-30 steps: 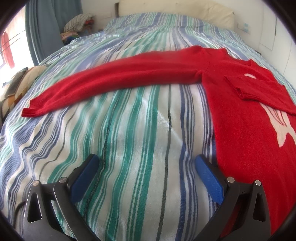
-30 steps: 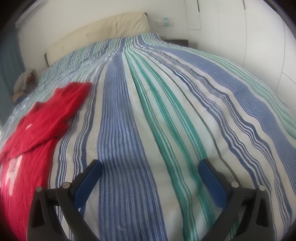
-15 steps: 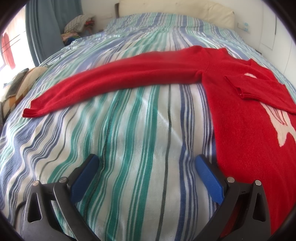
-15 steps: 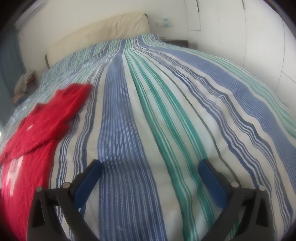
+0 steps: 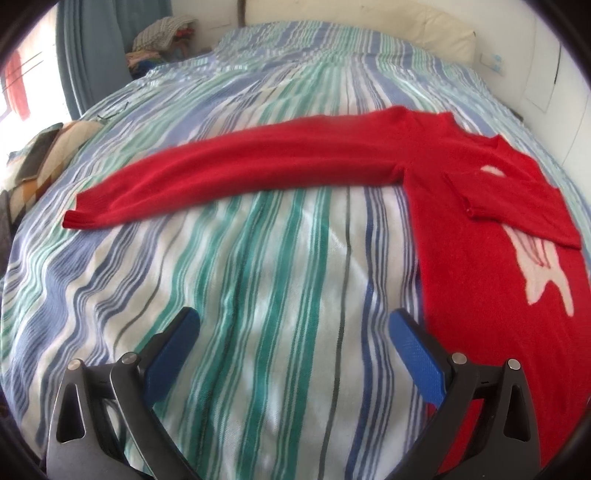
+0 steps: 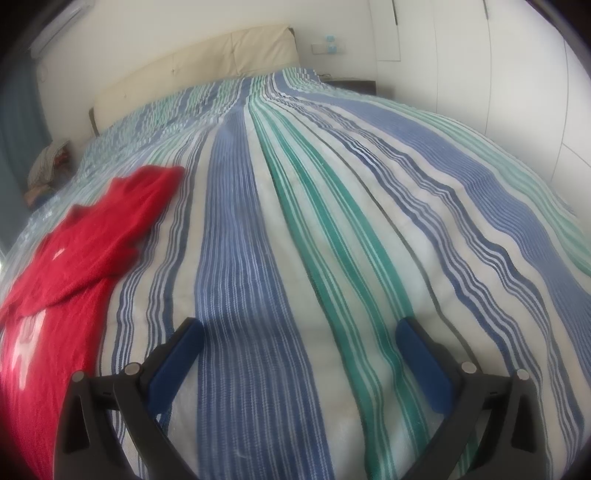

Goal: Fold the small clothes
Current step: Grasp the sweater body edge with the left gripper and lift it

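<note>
A red sweater (image 5: 476, 266) with a white figure on its front lies flat on the striped bedspread (image 5: 258, 295). Its one sleeve (image 5: 236, 173) stretches far out to the left; the other sleeve (image 5: 517, 203) is folded across the chest. My left gripper (image 5: 293, 325) is open and empty, low over the bedspread, left of the sweater's side edge. In the right wrist view the sweater (image 6: 74, 258) lies at the left. My right gripper (image 6: 299, 332) is open and empty over bare bedspread (image 6: 332, 221), to the right of the sweater.
A beige headboard (image 6: 192, 70) runs along the far end of the bed. A pile of clothes (image 5: 162, 33) sits by the blue curtain (image 5: 85, 55) at the far left. Cushions (image 5: 40, 158) lie at the bed's left edge. White wardrobe doors (image 6: 498, 74) stand on the right.
The left gripper has drifted back and slightly left, so the sweater sits a little farther right and lower. The right view has shifted slightly; the sweater shows a bit more.
</note>
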The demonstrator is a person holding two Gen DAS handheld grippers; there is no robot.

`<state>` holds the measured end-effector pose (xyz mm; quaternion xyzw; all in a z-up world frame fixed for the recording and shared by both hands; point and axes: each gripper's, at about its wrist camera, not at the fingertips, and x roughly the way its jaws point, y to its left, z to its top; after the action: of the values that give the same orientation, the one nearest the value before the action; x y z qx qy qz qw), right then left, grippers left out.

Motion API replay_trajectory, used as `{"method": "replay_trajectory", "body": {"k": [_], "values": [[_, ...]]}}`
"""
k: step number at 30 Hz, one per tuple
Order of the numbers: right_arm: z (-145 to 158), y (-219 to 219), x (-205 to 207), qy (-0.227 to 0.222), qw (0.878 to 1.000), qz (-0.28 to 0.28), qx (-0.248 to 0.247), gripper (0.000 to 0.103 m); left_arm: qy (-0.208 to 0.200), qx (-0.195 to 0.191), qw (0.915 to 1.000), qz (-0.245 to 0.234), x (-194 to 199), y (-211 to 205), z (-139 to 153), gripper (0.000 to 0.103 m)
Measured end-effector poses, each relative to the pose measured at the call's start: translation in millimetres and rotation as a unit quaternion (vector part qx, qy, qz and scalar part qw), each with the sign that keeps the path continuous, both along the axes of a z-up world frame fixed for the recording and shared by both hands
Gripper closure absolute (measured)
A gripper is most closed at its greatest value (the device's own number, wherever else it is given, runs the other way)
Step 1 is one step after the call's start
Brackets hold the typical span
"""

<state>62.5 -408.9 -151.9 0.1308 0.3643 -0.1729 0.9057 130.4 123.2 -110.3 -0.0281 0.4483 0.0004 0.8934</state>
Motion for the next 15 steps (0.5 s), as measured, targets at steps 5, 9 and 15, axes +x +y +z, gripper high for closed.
{"method": "replay_trajectory", "body": {"k": [5,9,15], "values": [[0.1,0.4,0.2,0.000,1.000,0.000,0.000,0.000,-0.023,-0.080,0.9955,0.046,20.9,89.4,48.6,0.001],[0.1,0.4,0.2,0.000,1.000,0.000,0.000,0.000,0.035,-0.144,0.9782,0.145,61.9,187.9,36.3,0.001],[-0.4,0.9,0.5,0.002,1.000,-0.001,-0.003,0.000,0.125,-0.207,0.9503,0.197,96.5,249.9,-14.2,0.003]]}}
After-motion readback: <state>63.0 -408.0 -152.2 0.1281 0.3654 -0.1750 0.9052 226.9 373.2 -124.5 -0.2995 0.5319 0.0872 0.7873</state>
